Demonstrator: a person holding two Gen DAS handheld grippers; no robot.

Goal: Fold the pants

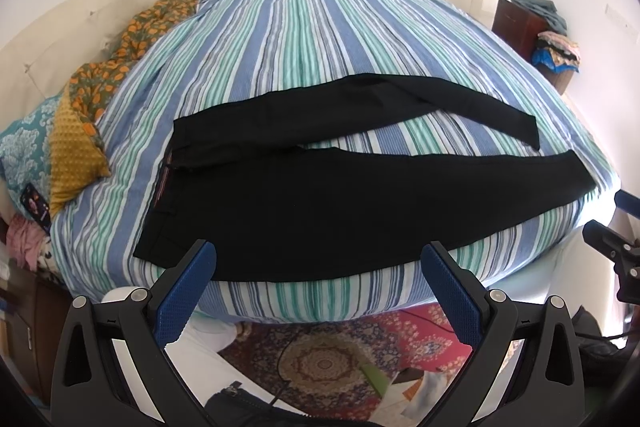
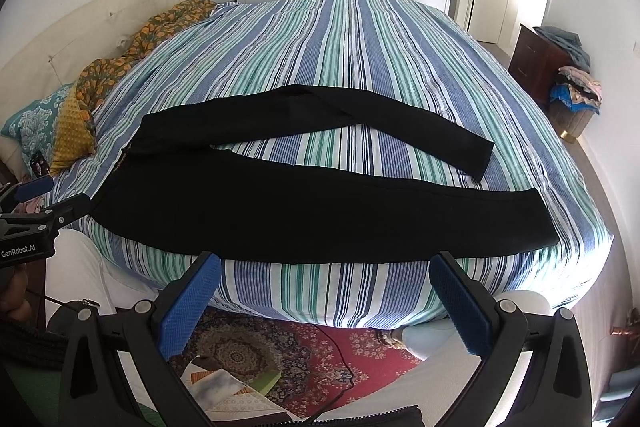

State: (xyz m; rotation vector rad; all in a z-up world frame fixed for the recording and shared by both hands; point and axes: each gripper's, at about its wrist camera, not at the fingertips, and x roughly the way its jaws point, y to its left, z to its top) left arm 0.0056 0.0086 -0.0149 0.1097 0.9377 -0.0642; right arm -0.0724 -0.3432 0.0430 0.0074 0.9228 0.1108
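Black pants (image 1: 320,203) lie flat on the striped bed (image 1: 320,39), waistband at the left, both legs spread apart and running right. They also show in the right wrist view (image 2: 304,211). My left gripper (image 1: 318,259) is open and empty, held off the bed's near edge, just short of the pants' seat. My right gripper (image 2: 324,267) is open and empty, just short of the near leg. The right gripper shows at the right edge of the left wrist view (image 1: 616,227); the left gripper shows at the left edge of the right wrist view (image 2: 44,199).
Pillows (image 1: 76,131) and an orange floral cloth (image 1: 132,39) lie at the bed's left end. A red patterned rug (image 1: 340,359) with papers covers the floor below me. A brown cabinet (image 2: 536,59) and a clothes pile (image 2: 576,91) stand at the right wall.
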